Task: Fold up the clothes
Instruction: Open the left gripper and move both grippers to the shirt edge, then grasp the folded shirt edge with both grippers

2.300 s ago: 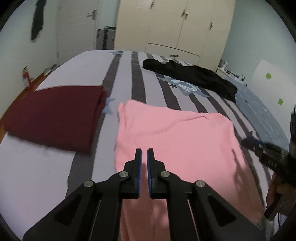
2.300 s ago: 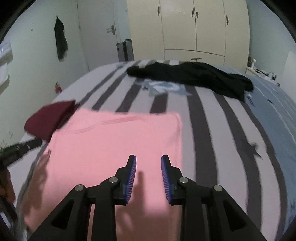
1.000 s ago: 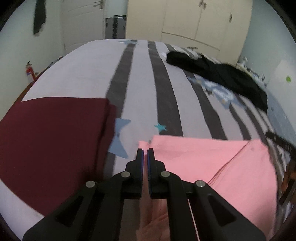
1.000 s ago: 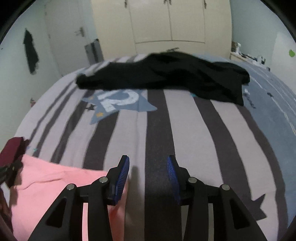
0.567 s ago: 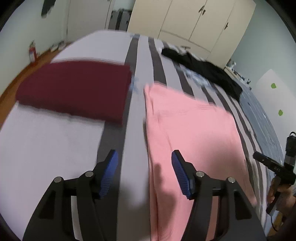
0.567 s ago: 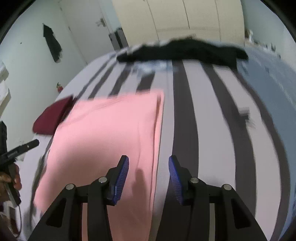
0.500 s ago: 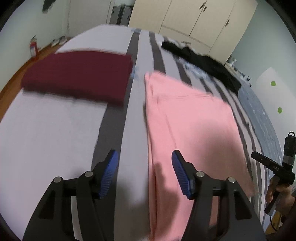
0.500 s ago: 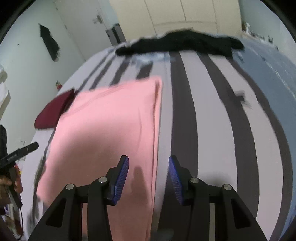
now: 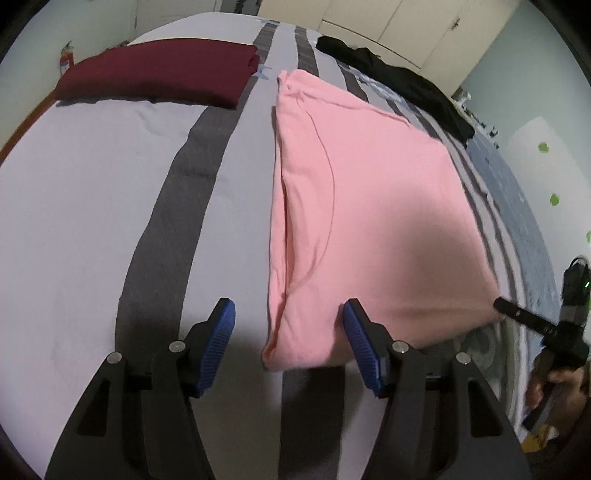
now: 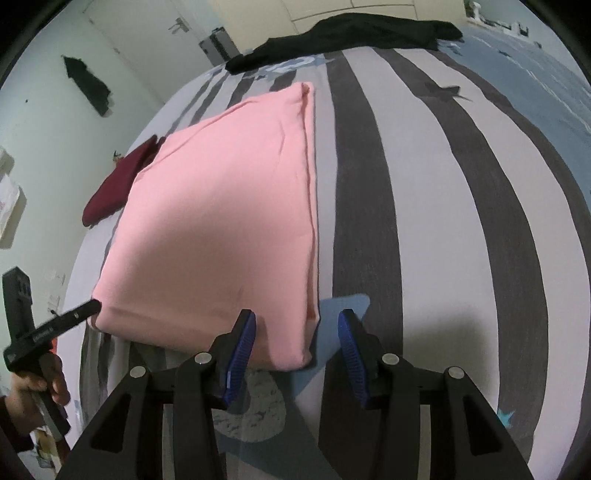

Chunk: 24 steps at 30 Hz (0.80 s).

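A pink garment (image 9: 369,192) lies folded flat on the striped bed; it also shows in the right wrist view (image 10: 229,206). My left gripper (image 9: 288,343) is open and empty, its blue pads either side of the garment's near left corner, just above the bed. My right gripper (image 10: 297,347) is open and empty, its pads either side of the near right corner. The right gripper's tip shows at the right edge of the left wrist view (image 9: 532,321); the left gripper's tip shows at the left in the right wrist view (image 10: 55,325).
A folded maroon garment (image 9: 159,72) lies at the far left of the bed (image 9: 74,206). A black garment (image 9: 399,79) lies spread at the far end, also in the right wrist view (image 10: 347,31). Wardrobe doors (image 9: 384,22) and walls stand beyond.
The left gripper held the pink cloth, carried it forward over itself and let go. Both grippers have drawn back to the near corners of the folded garment and opened wide.
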{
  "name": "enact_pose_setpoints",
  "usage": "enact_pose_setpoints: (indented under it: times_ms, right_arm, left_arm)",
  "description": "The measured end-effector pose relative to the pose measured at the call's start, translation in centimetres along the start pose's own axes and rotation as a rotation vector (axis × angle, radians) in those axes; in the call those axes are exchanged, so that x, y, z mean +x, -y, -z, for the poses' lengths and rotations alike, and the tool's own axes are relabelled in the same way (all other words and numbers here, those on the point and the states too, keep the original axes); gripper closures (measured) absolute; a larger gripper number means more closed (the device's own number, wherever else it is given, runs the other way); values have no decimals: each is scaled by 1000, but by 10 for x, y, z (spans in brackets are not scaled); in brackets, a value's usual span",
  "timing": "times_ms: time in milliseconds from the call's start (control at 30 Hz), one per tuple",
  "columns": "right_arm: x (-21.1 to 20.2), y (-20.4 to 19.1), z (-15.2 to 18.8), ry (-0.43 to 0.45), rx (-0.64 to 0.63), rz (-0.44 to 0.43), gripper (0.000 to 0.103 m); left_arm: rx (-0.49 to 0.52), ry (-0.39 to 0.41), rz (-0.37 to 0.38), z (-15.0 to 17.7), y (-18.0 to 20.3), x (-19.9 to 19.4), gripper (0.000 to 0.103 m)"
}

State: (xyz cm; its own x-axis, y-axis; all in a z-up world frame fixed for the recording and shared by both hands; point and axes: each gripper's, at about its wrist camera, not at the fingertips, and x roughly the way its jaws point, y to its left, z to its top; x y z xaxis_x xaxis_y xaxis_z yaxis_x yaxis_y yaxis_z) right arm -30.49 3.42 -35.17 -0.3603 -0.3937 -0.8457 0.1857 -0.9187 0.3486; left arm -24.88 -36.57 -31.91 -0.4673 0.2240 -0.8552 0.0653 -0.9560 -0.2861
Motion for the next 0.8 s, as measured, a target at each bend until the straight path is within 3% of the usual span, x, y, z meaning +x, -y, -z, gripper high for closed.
enact_pose_setpoints:
  times_ms: [100, 233, 400, 600, 733, 800]
  right_arm:
    - [-1, -1, 4, -1, 6, -2, 60]
    - [2, -4, 5, -5, -11, 9, 59]
    - [9, -8, 0, -10, -19, 19, 59]
    - [17, -14, -4, -30, -42, 14, 73]
    - [16, -15, -4, -40, -56, 2, 89]
    - [13, -15, -4, -43, -59, -8, 91]
  left_arm:
    - [2, 8, -8, 5, 2, -1, 45]
    - [25, 11, -16, 7, 10, 2, 59]
    - [47, 9, -38, 8, 19, 6, 67]
    - [70, 3, -40, 7, 25, 8, 84]
    - [80, 10, -40, 6, 26, 3, 90]
    - [80, 22, -34, 5, 28, -4, 91]
